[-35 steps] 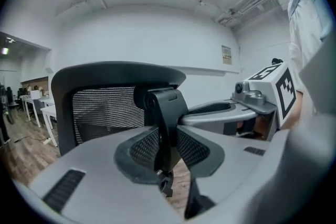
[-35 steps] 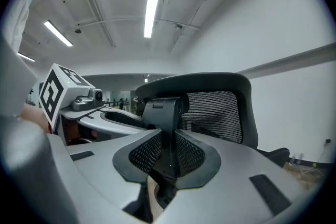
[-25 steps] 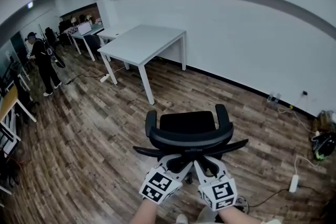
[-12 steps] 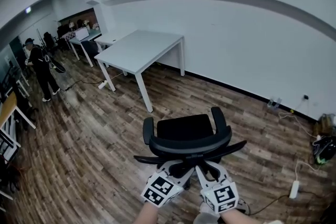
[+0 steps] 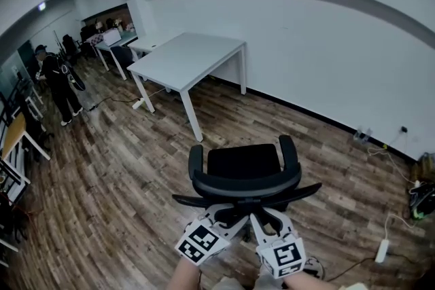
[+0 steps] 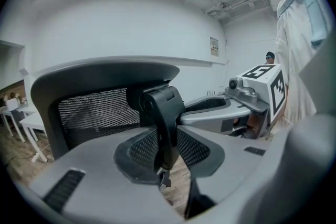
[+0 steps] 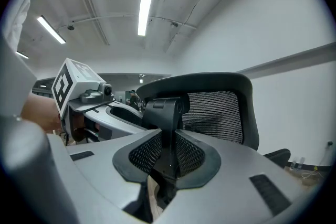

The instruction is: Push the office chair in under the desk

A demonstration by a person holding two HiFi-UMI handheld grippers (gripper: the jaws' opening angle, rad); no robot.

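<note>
My left fingers [image 6: 137, 150] and my right fingers [image 7: 191, 155] each pinch the black post [image 6: 160, 113] behind the backrest of the chair [image 5: 243, 166], one pair just beside the other. The chair stands on the wood floor [image 5: 115, 180] straight ahead of the fingers. It is well apart from the white bench [image 5: 190, 58], which lies farther ahead and off to the left. I judge the job barely begun, with that whole stretch of floor yet to cross. To do it well I would push level through the post with both hands evenly, so the seat does not swing round. I would steer leftward until the backrest faces the open side of the bench, minding the power strip [image 5: 136, 103] by a far leg. Near the edge I would slow down, so the armrests slip under rather than knock it.
</note>
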